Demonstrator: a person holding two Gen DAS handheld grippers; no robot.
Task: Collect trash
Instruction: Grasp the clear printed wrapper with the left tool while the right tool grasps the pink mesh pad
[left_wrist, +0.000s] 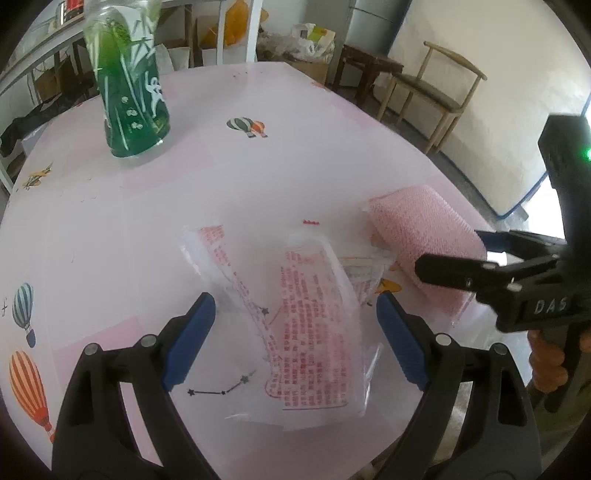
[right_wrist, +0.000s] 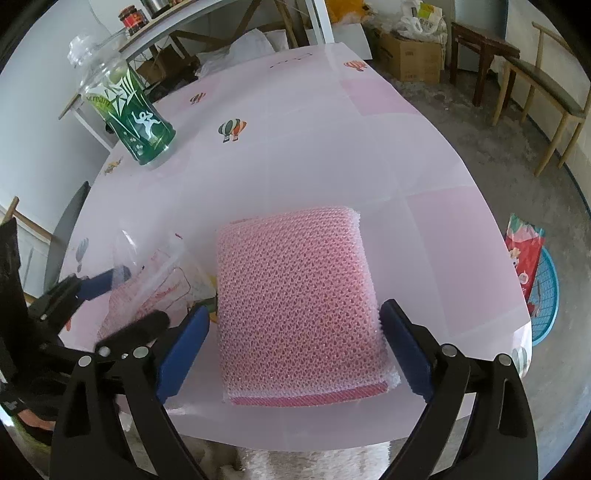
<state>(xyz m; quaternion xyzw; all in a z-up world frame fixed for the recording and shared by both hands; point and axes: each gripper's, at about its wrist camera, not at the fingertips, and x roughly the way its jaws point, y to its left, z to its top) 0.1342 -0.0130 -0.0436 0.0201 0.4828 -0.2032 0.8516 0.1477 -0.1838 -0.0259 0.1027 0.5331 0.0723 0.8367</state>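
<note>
A clear plastic wrapper (left_wrist: 314, 325) printed with unreadable red text is seen flat on the pink table (left_wrist: 295, 155), between the spread, empty jaws of the left gripper (left_wrist: 295, 339), its long axis running along the fingers. A pink mesh foam pad (right_wrist: 299, 306) lies just to its right, bracketed by the open, empty right gripper (right_wrist: 291, 347). "DAS" is read on the right gripper's body; a green bottle (left_wrist: 129, 85) stands well apart.

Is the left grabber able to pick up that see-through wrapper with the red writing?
Probably yes. The left gripper is open right over the clear wrapper, which lies flat on the table with nothing on top.
</note>
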